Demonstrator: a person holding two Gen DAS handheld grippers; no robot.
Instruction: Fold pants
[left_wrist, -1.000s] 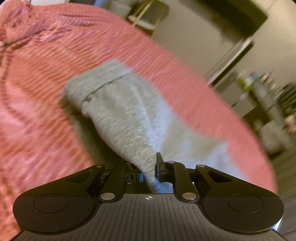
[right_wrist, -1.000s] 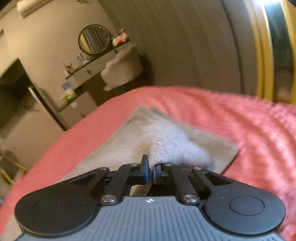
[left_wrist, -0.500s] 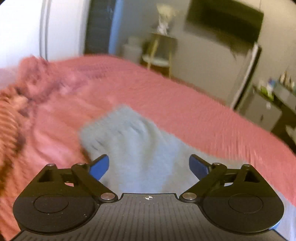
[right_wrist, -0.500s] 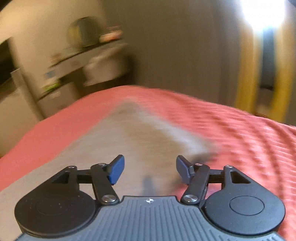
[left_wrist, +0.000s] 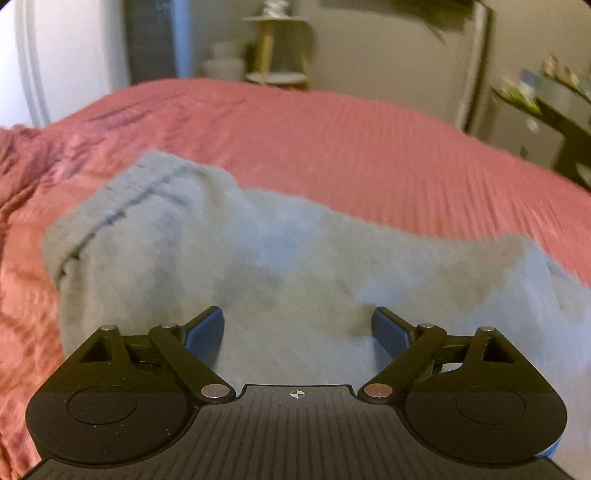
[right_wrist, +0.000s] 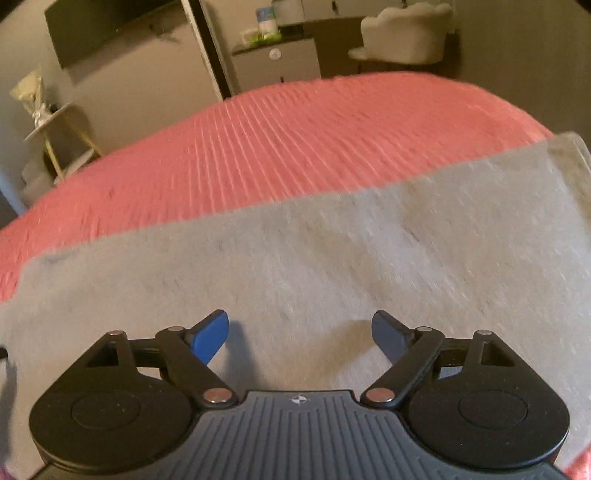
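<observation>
Shows the left gripper (left_wrist: 297, 328) wide, jaws closing a little, blue pads clear of any cloth and nothing pinched between them. Finds the right gripper (right_wrist: 300, 330) equally wide, jaws opening, likewise empty. Places both tongs low over the grey pants (left_wrist: 258, 266), angled down at the fabric, with cloth filling the gap between each pair of fingers but apparently below the pads, not gripped.

Lays the pants flat on the pink ribbed bedspread (left_wrist: 369, 147), long axis running across both views rather than away from the tongs. From the left wrist, traces that axis from a banded, seamed end (left_wrist: 122, 199) at upper left, down and out past the right edge of the view. From the right wrist, follows the pants (right_wrist: 332, 258) from low left up to a hemmed end (right_wrist: 569, 158) at far right, with the bedspread (right_wrist: 277, 147) bare beyond the far long edge.

Puts the banded end nearer the left hand and the hemmed end nearer the right. Suggests a garment already doubled lengthwise, judging by the single broad strip, though blur forbids certainty. Points to an end-to-end fold as the likely coming move, calling for a pinch at one short end and a carry along the long axis towards the other. Leaves undecided which end goes first.
</observation>
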